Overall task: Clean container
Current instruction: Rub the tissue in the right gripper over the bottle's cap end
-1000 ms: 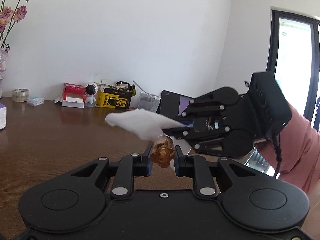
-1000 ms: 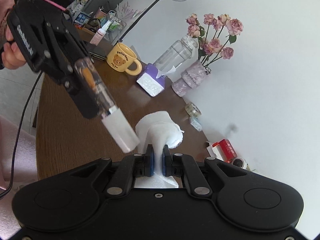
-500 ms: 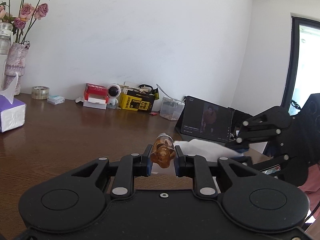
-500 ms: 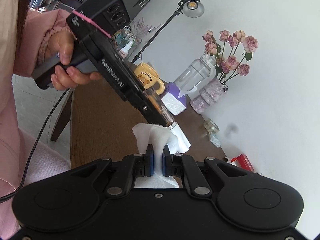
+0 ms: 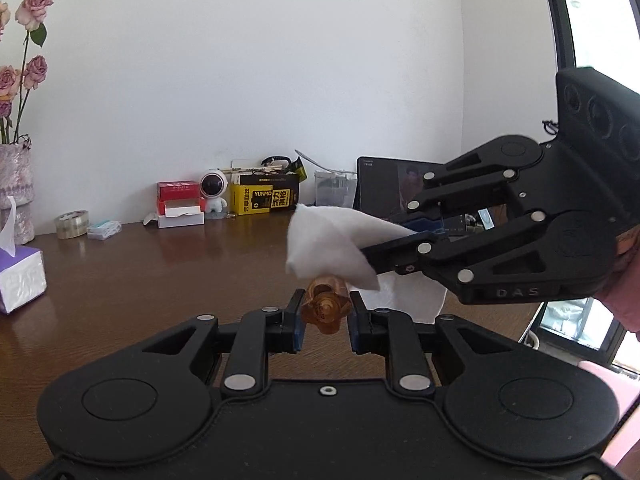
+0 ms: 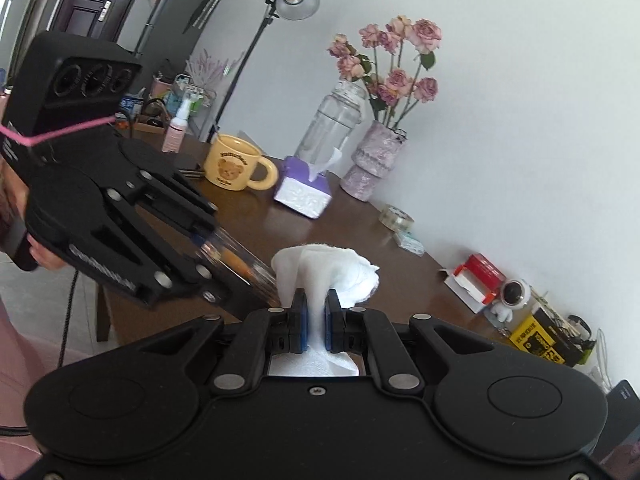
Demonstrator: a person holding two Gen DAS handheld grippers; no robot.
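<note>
my left gripper [image 5: 323, 314] is clamped on a small clear container [image 5: 325, 307] with an amber, orange-tinted inside, held in the air above the brown table [image 5: 140, 280]. in the right wrist view the container [image 6: 240, 266] sticks out of those fingers as a see-through tube, its far end buried in the white tissue [image 6: 328, 270]. my right gripper [image 6: 316, 322] is closed narrow on that tissue, which bunches up past the pads and trails back between them. from the left wrist view the tissue [image 5: 328, 248] lies draped over the top of the container, touching it. on the table behind sit a purple tissue box [image 6: 304, 194], a yellow bear mug [image 6: 236, 168] and a vase of pink roses [image 6: 374, 166], all well apart from my grippers.
</note>
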